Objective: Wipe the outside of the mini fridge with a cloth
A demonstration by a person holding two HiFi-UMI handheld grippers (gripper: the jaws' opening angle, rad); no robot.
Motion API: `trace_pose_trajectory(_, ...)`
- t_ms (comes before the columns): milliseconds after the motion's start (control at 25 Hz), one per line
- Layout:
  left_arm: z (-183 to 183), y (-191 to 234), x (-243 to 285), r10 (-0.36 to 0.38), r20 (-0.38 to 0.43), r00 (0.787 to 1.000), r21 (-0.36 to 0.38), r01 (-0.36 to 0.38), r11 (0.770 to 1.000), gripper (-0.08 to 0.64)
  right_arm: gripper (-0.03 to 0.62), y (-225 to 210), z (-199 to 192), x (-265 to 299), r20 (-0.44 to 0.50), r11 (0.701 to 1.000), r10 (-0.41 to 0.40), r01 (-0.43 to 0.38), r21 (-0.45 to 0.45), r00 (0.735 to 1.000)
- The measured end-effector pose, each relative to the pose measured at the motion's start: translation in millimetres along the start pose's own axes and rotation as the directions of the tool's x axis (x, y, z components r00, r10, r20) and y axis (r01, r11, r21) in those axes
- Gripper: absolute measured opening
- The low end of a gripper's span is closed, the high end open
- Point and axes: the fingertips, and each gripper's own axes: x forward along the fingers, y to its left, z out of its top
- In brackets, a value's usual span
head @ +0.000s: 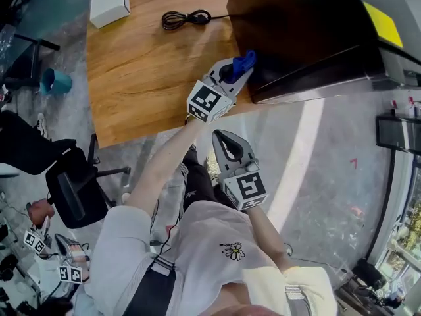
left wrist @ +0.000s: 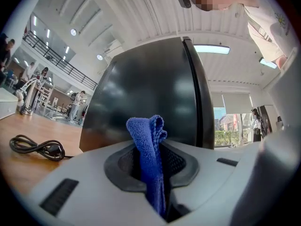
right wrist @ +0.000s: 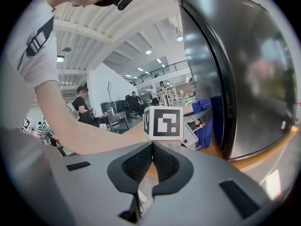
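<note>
The left gripper (left wrist: 153, 173) has its jaws clenched on a blue cloth (left wrist: 148, 145). The cloth is folded into a narrow strip that stands up out of the jaws, with its bunched end poking just past the tips. Straight ahead of those jaws is the black mini fridge (left wrist: 150, 93). Its glossy side panel fills the left gripper view, and its door edge runs upright just right of the cloth. In the head view the cloth end sits right at the fridge's near lower corner, though actual contact cannot be confirmed.

The fridge stands on a wooden counter (head: 145, 64). A coiled black power cord (left wrist: 35, 147) lies on the counter well to the left of the left jaws, apart from the fridge.

The right gripper (right wrist: 151, 149) has its jaws pressed together on nothing. It is off the counter's edge, over the floor and close to the person's body. Its jaws point towards the left gripper's marker cube (right wrist: 163, 122), with the fridge beyond and to their right.
</note>
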Motion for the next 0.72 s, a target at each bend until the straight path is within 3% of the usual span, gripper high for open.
trace_pose_trajectory(280, -1.3, -48.5, -15.6, 0.018, 0.007, 1.0, -0.006, -0.018, 1.0, 0.064, 0.012, 11.8, -8.7, -41.1, 0.007, 0.999, 0.026, -0.026, -0.024, 1.0)
trace_pose_trajectory(720, -11.7, -87.1, -30.4, 0.015, -0.011, 1.0, 0.014, -0.015, 1.0, 0.064, 0.012, 17.7, -17.1, -70.4, 0.022, 0.998, 0.047, -0.046, -0.047, 0.999)
